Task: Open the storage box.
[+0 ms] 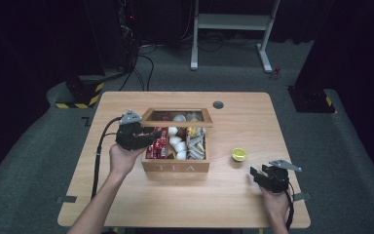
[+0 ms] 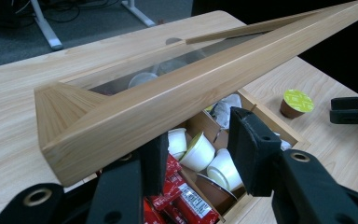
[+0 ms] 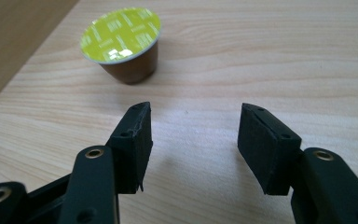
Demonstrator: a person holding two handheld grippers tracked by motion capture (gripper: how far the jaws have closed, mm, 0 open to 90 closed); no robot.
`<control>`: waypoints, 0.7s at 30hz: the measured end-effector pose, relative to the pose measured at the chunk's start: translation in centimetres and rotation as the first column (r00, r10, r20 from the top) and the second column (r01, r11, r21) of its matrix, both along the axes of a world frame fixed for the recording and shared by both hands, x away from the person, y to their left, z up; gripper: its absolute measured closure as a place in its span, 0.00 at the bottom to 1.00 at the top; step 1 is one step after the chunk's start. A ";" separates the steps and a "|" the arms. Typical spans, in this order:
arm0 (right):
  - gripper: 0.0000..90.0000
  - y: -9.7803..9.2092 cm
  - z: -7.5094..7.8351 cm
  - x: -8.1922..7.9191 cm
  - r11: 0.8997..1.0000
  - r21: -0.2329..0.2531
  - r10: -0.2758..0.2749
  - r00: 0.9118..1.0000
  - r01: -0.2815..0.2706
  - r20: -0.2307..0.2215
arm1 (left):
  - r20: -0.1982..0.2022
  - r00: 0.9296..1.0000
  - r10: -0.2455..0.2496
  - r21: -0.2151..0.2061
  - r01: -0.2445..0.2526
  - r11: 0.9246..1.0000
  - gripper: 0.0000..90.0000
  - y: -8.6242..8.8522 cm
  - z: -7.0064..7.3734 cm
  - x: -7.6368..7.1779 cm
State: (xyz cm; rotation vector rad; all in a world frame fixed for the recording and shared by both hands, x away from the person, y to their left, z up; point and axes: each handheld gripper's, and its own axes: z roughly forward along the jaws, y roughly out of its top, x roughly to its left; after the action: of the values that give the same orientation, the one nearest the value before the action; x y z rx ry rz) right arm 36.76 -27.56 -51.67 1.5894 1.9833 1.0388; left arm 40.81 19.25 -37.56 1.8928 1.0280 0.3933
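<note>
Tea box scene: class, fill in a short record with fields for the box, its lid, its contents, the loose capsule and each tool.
box: wooden tea box marked TEA, mid-table
lid: glass-paned lid raised, its front edge over the left tool, contact unclear
contents: red sachets, white capsules, wrapped packets
loose capsule: green-topped coffee capsule upright on the table, right of the box
right tool: right tool open, empty, short of the capsule

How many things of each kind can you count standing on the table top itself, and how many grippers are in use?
Wooden tea box, lid raised: 1
Green-topped capsule standing outside the box: 1
Grippers: 2, the left gripper at the box and the right gripper near the capsule
Total: 4
</note>
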 end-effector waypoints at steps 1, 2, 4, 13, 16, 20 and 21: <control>0.50 0.0 -0.1 0.0 1.000 -0.009 -0.003 1.000 0.003 -0.006 | 0.000 1.000 -0.002 0.001 0.002 1.000 0.65 0.0 -0.1 0.0; 0.49 0.0 -0.2 -0.1 1.000 -0.017 -0.007 1.000 0.007 -0.011 | 0.001 1.000 -0.001 0.000 0.001 1.000 0.65 0.0 -0.1 -0.1; 0.49 0.0 -0.3 -0.1 0.999 -0.042 -0.005 1.000 0.004 -0.013 | 0.000 1.000 -0.001 0.001 0.001 1.000 0.65 0.0 -0.2 -0.1; 0.47 0.6 -0.6 -0.3 0.991 -0.131 0.005 1.000 -0.003 0.009 | -0.007 1.000 -0.004 -0.005 0.004 1.000 0.65 0.0 -0.7 -0.6; 0.44 0.9 -0.6 -0.3 0.987 -0.158 0.013 1.000 -0.011 0.010 | -0.011 1.000 -0.004 -0.005 0.004 1.000 0.65 0.0 -1.0 -0.8; 0.40 0.9 -0.6 -0.3 0.987 -0.160 0.002 1.000 -0.001 0.008 | -0.017 1.000 -0.006 -0.008 0.006 1.000 0.65 0.0 -1.4 -1.0; 0.40 0.9 -0.6 -0.3 0.987 -0.160 0.001 1.000 0.000 0.008 | -0.018 1.000 -0.006 -0.010 0.006 1.000 0.65 0.0 -1.5 -1.1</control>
State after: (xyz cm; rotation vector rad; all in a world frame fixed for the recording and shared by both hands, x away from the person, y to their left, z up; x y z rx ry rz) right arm 36.51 -26.68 -52.27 1.4973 2.0068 0.8612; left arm 39.74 19.25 -39.02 1.8929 1.0343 0.3681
